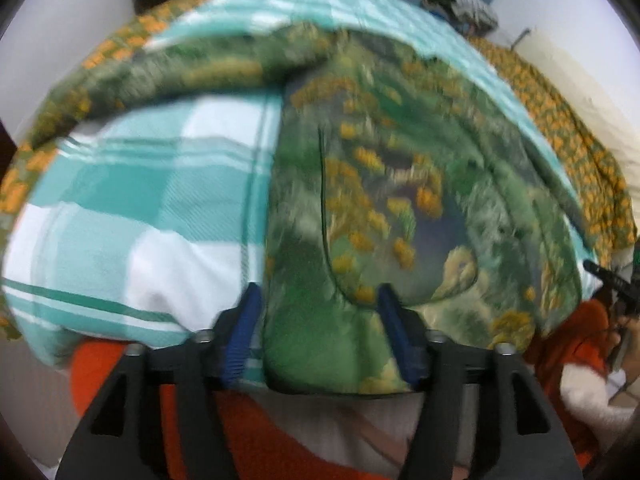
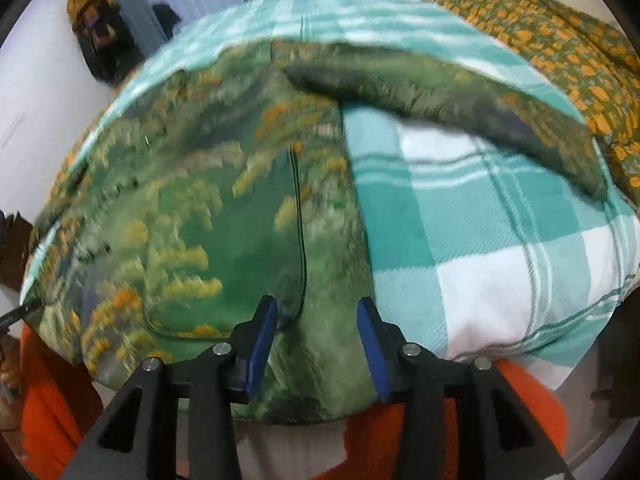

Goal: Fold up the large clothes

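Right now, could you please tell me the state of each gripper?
Left gripper: open, jaws astride the near hem of the green floral garment.
Right gripper: open, astride the same hem.

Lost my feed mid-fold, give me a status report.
Left gripper and right gripper both open, each straddling the near hem. Green floral garment lies on the teal checked blanket, one sleeve stretched sideways. Nothing in the way.

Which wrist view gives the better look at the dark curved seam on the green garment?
The right wrist view: the seam runs unbroken down the garment and hooks left in front of the right gripper. The left wrist view shows the same seam, more blurred, its lower end passing behind the left gripper.
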Motion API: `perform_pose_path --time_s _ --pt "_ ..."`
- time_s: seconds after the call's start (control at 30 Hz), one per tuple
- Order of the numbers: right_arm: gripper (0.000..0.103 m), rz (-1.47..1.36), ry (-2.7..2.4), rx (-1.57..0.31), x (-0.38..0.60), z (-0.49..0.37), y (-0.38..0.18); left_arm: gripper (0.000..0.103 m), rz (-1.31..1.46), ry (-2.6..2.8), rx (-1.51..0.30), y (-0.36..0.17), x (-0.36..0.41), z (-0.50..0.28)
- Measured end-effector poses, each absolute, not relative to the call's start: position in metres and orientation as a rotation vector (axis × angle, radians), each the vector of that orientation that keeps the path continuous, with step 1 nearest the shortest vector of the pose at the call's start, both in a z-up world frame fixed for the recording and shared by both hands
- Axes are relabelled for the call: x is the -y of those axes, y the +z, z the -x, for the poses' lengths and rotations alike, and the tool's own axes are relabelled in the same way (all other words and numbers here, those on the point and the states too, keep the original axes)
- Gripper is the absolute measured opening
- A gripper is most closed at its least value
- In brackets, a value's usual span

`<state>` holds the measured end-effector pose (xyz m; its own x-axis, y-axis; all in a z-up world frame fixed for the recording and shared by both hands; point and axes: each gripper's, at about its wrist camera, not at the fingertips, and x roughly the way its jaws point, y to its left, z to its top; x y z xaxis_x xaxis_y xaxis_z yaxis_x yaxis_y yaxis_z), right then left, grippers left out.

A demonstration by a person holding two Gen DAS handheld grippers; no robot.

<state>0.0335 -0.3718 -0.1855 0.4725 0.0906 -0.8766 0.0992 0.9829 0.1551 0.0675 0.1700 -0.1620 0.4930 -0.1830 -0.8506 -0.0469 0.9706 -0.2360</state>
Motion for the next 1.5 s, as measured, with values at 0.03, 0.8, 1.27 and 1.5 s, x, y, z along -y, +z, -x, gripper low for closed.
perform_pose_path --time_s 0.03,0.8,1.27,1.5 --pt "0.044 -0.197 -0.016 -1.047 0.377 -0.034 -0.178 0.077 0.233 -0.069 -1.027 -0.154 -0.17 -0.067" --pt "0.054 -1.015 -0.567 -0.689 0.639 -0.068 -0.25 0.1 0.23 -0.013 -0.867 -0.144 -0.107 -0.089" --pt "0.011 -0.346 -0.268 -0.513 0.494 -0.108 -0.102 0.1 0.143 0.005 -0.873 -0.154 -0.094 -0.084" --pt "0.011 -0.043 0.092 -0.52 0.304 -0.115 -0.082 0.1 0.143 -0.048 -0.861 -0.144 -0.084 -0.079"
